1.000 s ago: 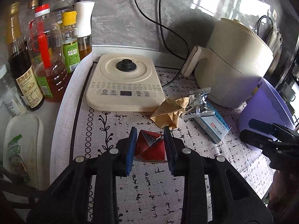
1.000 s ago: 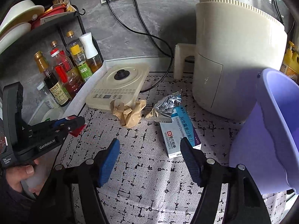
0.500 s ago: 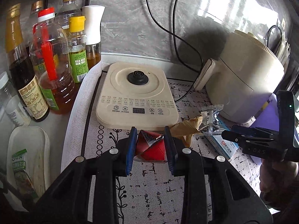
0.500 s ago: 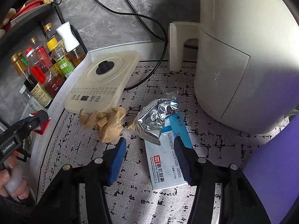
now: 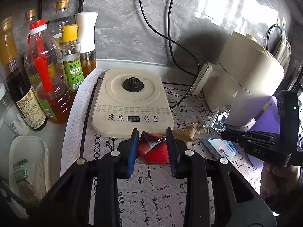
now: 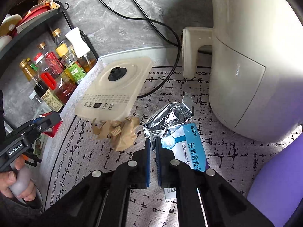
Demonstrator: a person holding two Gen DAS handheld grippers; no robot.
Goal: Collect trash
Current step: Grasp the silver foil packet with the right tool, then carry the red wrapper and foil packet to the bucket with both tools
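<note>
The left gripper (image 5: 152, 148) is clamped, its blue pads (image 5: 132, 149) pressing something red between them. The right gripper (image 6: 153, 160) is nearly closed, pads (image 6: 148, 160) pinching foil. A bare hand (image 6: 17, 181) grips the left handle.

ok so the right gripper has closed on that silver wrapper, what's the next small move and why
Probably lift the right gripper straight up a little. It is pinched shut on the lower edge of the silver wrapper, which lies partly on the blue medicine box; a short lift should free it without dragging the box. The purple bin sits just to the right for the drop.
</note>
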